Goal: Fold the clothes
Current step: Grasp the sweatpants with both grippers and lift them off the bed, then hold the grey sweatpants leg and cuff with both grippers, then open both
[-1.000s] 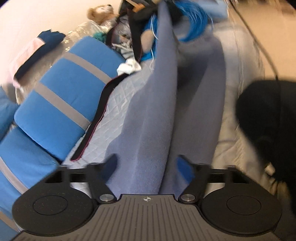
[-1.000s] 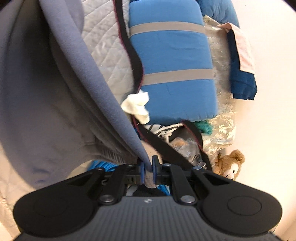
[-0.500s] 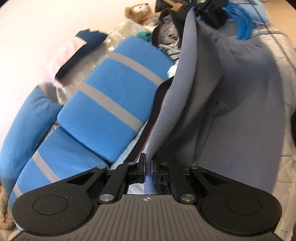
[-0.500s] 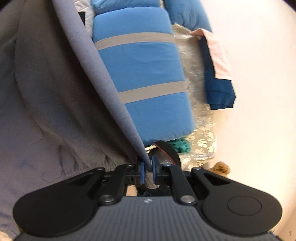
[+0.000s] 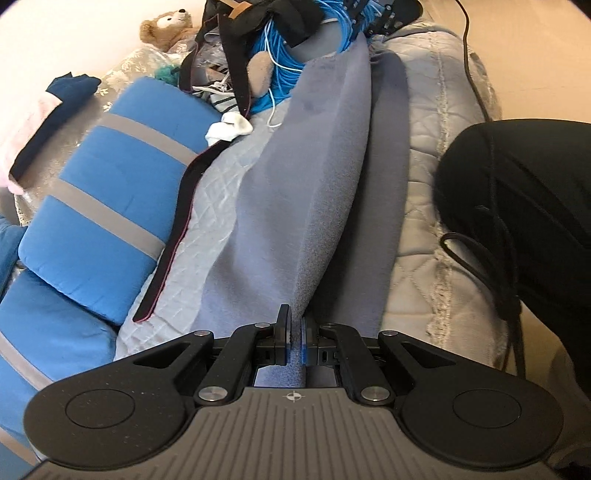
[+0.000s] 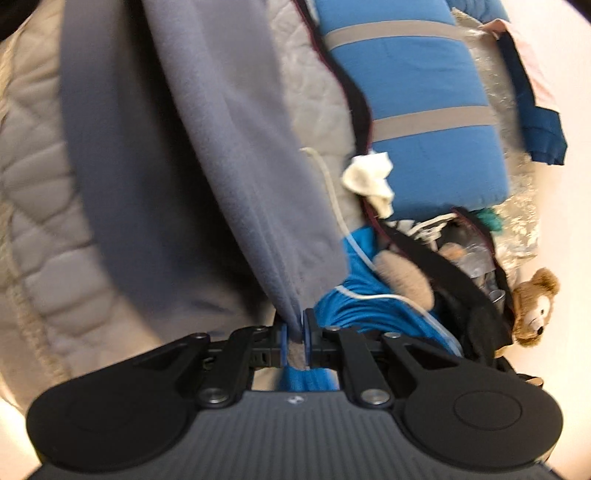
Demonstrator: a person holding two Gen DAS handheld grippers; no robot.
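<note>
A grey-blue fleece garment [image 5: 314,177], soft and napped, is stretched in a long folded ridge above a pale quilted bedspread [image 5: 436,155] stitched in diamonds, held at both ends. The left gripper [image 5: 294,338] has its black jaws pressed together on the near edge of the fleece; the right gripper [image 6: 294,338] pinches the far end, where the cloth gathers into tight pleats between blue pads. Part of the garment's lower fold lies on the quilt, the upper fold sagging between the two grips.

Left of the garment in the left wrist view, plump blue cushions [image 5: 107,206] banded with grey stripes line the bed, a dark strap [image 5: 181,206] with a reddish edge trailing along the quilt beside them. A crumpled white sock [image 5: 229,127] sits at the cushion's far corner. Beyond it, clutter crowds the far end of the bed: a coil of bright blue cable [image 5: 284,70], black fabric, and a brown teddy bear [image 5: 170,29] against the wall. A black-clothed part of the person [image 5: 517,206] fills the right, with a thin black cord [image 5: 476,85] running across the quilt.
</note>
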